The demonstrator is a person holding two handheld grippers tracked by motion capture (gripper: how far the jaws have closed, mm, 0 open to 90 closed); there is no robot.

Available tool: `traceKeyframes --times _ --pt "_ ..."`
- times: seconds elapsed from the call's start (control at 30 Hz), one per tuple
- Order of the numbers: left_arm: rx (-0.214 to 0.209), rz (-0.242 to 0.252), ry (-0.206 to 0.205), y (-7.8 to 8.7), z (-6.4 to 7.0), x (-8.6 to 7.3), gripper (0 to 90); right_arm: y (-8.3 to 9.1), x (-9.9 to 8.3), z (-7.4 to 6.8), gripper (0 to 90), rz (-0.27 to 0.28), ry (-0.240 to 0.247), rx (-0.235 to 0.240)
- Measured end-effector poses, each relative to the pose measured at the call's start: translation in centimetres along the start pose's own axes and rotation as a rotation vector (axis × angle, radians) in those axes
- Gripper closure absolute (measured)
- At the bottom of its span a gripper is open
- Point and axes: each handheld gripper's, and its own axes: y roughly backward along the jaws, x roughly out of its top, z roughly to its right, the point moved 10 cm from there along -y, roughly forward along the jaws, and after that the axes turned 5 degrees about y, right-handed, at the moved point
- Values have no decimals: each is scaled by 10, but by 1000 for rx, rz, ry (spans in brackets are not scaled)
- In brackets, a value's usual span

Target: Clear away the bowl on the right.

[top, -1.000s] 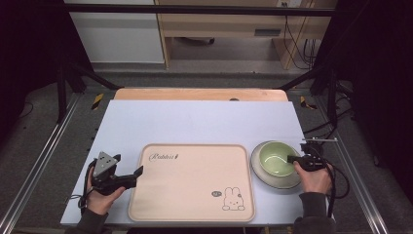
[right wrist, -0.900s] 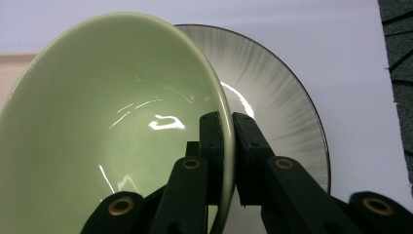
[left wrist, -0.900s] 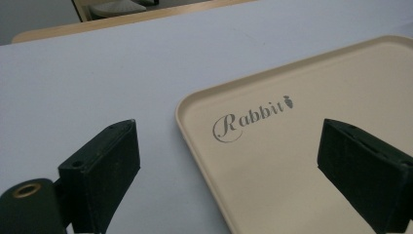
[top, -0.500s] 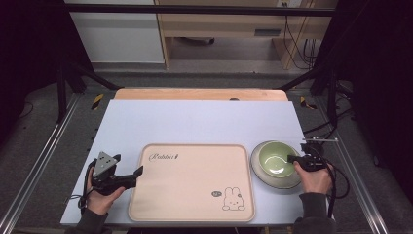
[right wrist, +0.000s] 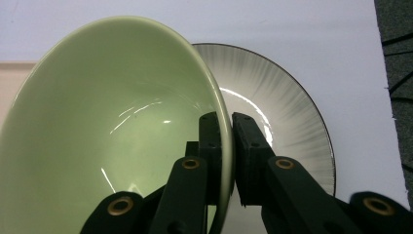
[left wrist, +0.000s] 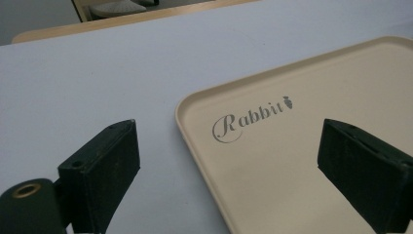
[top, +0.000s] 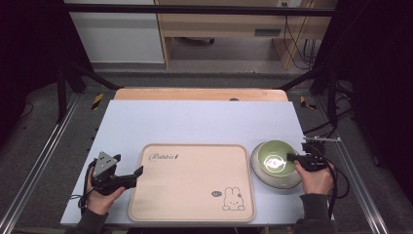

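A beige tray [top: 192, 183] printed with "Rabbit" and a small rabbit lies at the middle front of the table. My left gripper [top: 138, 173] is at the tray's left edge. In the left gripper view it [left wrist: 229, 161] is open, one jaw over the table and the other over the tray [left wrist: 316, 97], with the rim between them. A green bowl [top: 273, 158] rests in a grey striped plate [top: 280, 179] to the right of the tray. My right gripper [top: 292, 157] is shut on the bowl's right rim. In the right gripper view the gripper [right wrist: 226, 141] pinches the bowl's [right wrist: 112, 112] wall over the plate [right wrist: 282, 107].
The pale blue table top [top: 204, 122] stretches open behind the tray. A wooden strip [top: 199, 94] runs along its far edge. Black frame posts and cables [top: 336, 122] stand off the right side.
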Motion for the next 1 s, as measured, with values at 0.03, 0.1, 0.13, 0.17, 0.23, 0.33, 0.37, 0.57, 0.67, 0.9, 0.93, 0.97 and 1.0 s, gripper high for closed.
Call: traceKeyframes --times 0.03,0.1,0.13,0.17,0.23,0.33,0.37,0.57,0.67,0.9,0.93,0.97,1.0 --pt "0 0 0 0 0 0 79 1 1 -1 832 6 10 4" --pt "-1 0 -1 0 0 0 79 4 1 -5 832 6 14 17" --pt "-1 0 -1 0 0 0 79 4 2 -6 832 10 16 16" --pt "-1 0 -1 0 0 0 79 4 2 -6 832 10 16 16" --pt "-1 0 0 0 0 0 79 7 3 -9 832 16 24 22" --pt "-1 0 0 0 1 0 79 9 4 -11 832 21 37 27" --pt "-1 1 -1 0 1 0 79 11 3 -13 832 16 28 33" --pt "-3 3 -1 0 1 1 79 14 6 -16 832 33 44 39" --pt "-4 2 -1 0 1 1 79 16 7 -21 832 36 51 56" --pt "-5 5 -1 1 2 1 79 20 9 -30 832 43 65 74" --pt "-5 5 -1 1 2 1 78 21 9 -32 832 43 65 79" --pt "-6 6 -2 1 2 1 78 22 9 -34 832 45 66 84" --pt "-6 3 -6 1 2 1 78 23 10 -36 832 46 73 87"
